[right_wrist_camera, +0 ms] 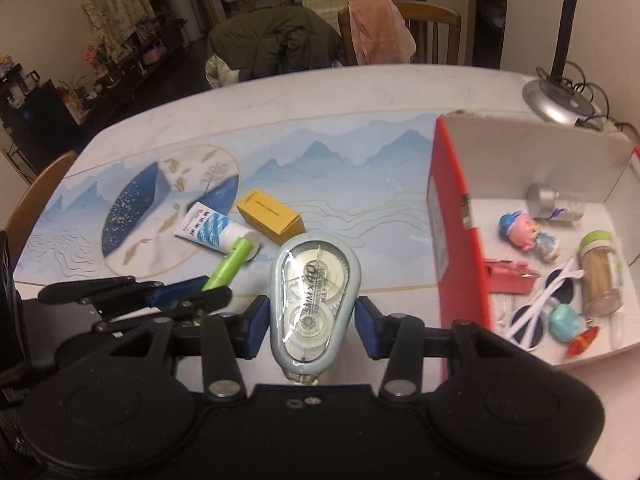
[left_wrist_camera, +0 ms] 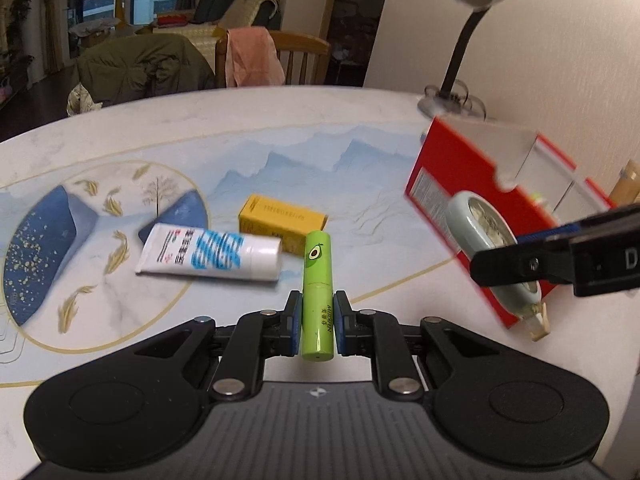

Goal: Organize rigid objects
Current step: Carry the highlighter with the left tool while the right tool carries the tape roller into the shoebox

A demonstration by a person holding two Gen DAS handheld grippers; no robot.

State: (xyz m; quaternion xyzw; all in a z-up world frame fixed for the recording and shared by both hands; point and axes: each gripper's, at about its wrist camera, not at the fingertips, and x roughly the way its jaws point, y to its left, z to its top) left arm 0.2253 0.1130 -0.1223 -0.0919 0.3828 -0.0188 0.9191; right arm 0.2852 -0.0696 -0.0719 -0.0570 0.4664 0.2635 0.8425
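Note:
My left gripper [left_wrist_camera: 317,322] is shut on a green lip balm tube [left_wrist_camera: 317,292] with an avocado print, held above the table; the tube also shows in the right wrist view [right_wrist_camera: 230,266]. My right gripper [right_wrist_camera: 312,320] is shut on a pale blue correction tape dispenser [right_wrist_camera: 314,300], which also shows in the left wrist view [left_wrist_camera: 492,248] in front of the red box [left_wrist_camera: 452,200]. A white-and-blue tube [left_wrist_camera: 210,254] and a yellow carton [left_wrist_camera: 282,222] lie on the table. The red box [right_wrist_camera: 452,220] sits at the right, open on top.
Inside the box lie a doll figure [right_wrist_camera: 528,234], a toothpick jar [right_wrist_camera: 600,276], white sunglasses [right_wrist_camera: 540,304], a pink item [right_wrist_camera: 508,276] and a silver jar [right_wrist_camera: 554,202]. A desk lamp base [right_wrist_camera: 554,98] stands behind the box. Chairs stand beyond the table's far edge.

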